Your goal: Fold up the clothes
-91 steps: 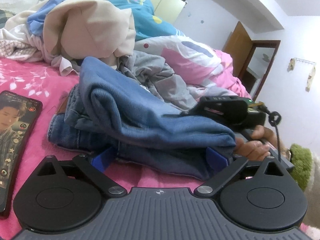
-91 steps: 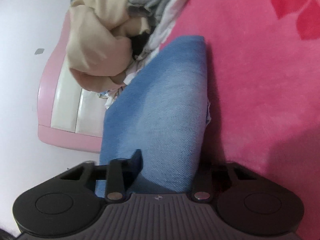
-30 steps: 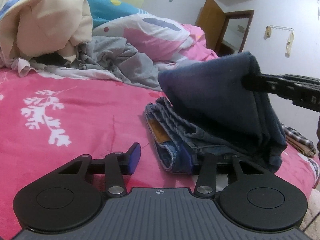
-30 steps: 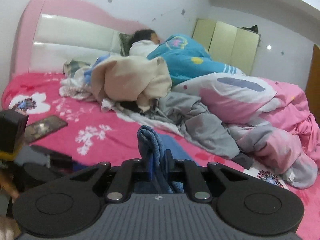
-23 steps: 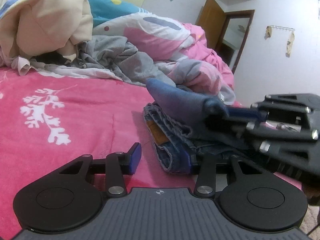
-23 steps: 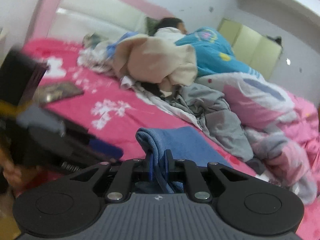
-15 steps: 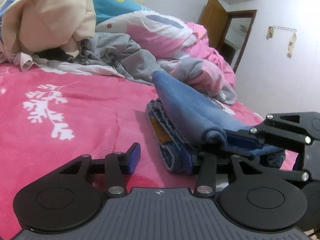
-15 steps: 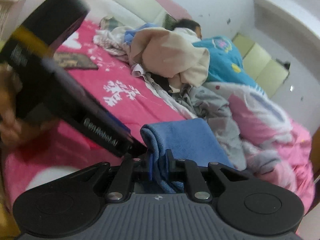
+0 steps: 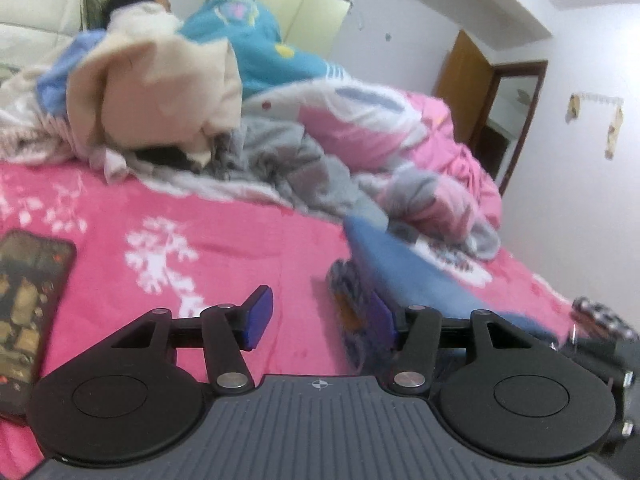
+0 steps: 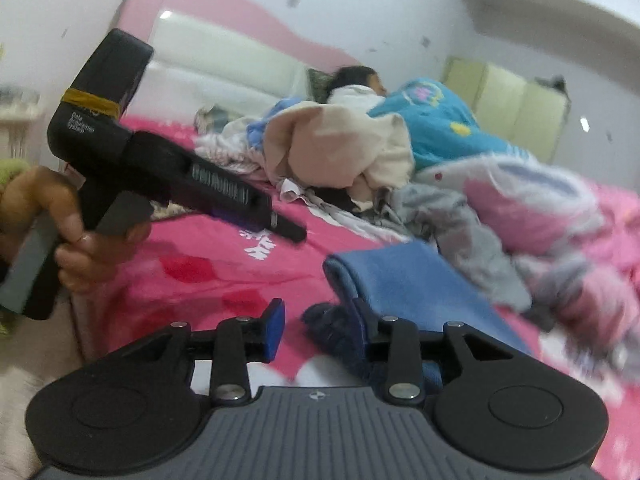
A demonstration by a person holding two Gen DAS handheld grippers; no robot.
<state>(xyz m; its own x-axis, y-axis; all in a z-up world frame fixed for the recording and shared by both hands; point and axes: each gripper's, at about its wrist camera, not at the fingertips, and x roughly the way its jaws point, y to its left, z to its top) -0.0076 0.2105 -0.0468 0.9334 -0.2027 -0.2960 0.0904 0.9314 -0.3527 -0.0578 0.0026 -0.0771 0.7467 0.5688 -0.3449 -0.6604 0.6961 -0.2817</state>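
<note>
The left tool [image 9: 320, 320] is released, its fingers spread wide; the folded jeans [image 9: 404, 276] lie on the bed [image 9: 240, 240] just ahead of it, toward its right finger, which touches or nearly touches the bundle's near edge. Nothing sits between the fingers but pink cover. To the tool's left, a phone [image 9: 28, 300] lies flat on the bed, screen up.

The right tool [image 10: 318, 328] is also released, fingers apart. The jeans [image 10: 404, 276] rest just ahead of its right finger, folded with a lighter blue layer on top and darker denim showing at the near end. Whether that finger touches the cloth I cannot tell; the view is blurred. To this tool's left, a hand [image 10: 60, 220] holds the left tool [image 10: 296, 236] above the bed, well apart from the jeans.

Farther ahead of both tools, a heap of clothes [image 9: 160, 96] and a quilt [image 9: 380, 128] lie across the bed, where a person lies at the headboard end.
</note>
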